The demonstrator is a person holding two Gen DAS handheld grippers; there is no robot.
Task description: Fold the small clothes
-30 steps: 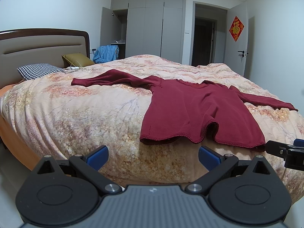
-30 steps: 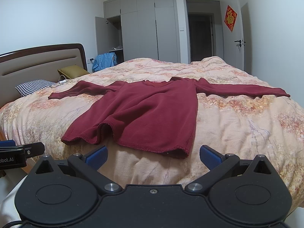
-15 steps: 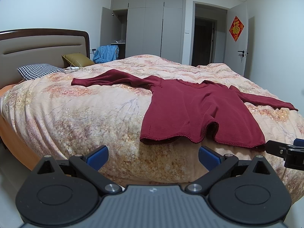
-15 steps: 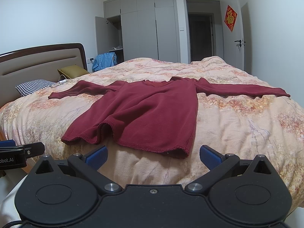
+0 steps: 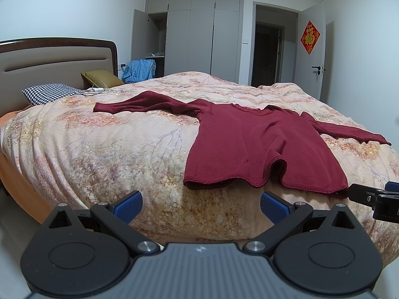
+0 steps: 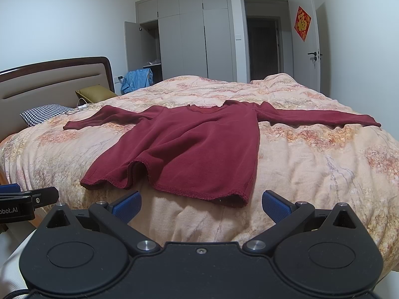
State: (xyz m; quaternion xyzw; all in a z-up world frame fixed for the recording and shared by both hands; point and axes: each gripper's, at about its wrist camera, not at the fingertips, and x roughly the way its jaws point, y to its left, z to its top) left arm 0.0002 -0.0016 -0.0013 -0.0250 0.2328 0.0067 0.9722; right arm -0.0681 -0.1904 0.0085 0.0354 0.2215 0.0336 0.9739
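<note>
A dark red long-sleeved top lies flat on the bed, sleeves spread out to both sides, hem towards me with a small ripple in it. It also shows in the right wrist view. My left gripper is open and empty, just short of the bed's near edge, below the hem's left part. My right gripper is open and empty, just short of the hem's right part. Each gripper's side shows at the edge of the other view.
The bed has a peach floral quilt and a padded headboard at the left. A houndstooth pillow and an olive pillow lie near it, with a white charger beside them. Wardrobe and open door stand behind.
</note>
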